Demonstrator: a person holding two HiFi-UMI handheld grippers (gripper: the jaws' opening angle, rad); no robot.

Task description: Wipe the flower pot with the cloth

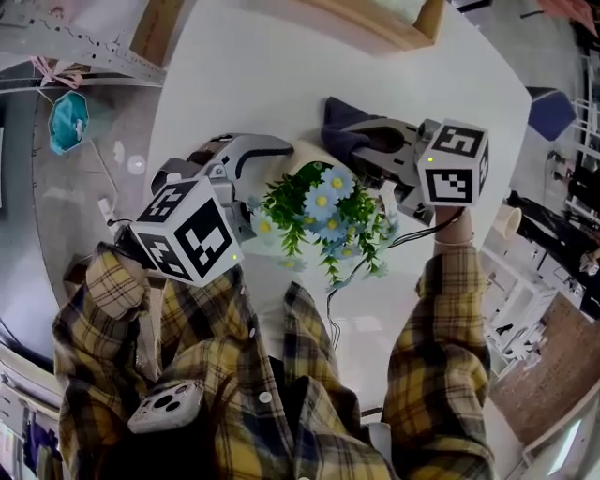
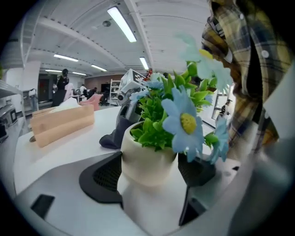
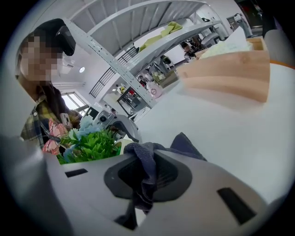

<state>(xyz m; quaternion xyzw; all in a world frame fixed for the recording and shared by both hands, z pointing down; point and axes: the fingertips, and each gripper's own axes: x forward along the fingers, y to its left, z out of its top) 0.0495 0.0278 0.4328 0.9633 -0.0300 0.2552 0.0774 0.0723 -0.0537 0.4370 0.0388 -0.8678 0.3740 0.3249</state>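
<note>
A cream flower pot [image 1: 310, 154] with green leaves and blue flowers [image 1: 324, 210] stands on the white round table [image 1: 244, 75]. My left gripper [image 1: 277, 169] is shut on the pot; in the left gripper view the pot [image 2: 148, 160] sits between both black pads [image 2: 104, 178], touching them. Just right of the pot, my right gripper [image 1: 364, 146] is shut on a dark blue cloth [image 1: 339, 120]. In the right gripper view the cloth [image 3: 144, 169] hangs bunched between the jaws, with the plant [image 3: 90, 145] close at the left. The pot's lower half is hidden in the head view.
A light wooden box [image 1: 394, 23] stands at the table's far edge, also seen as a wooden box [image 2: 62, 123] in the left gripper view. A thin cable [image 1: 339, 286] runs over the table near me. A teal object [image 1: 67, 120] lies on the floor at left.
</note>
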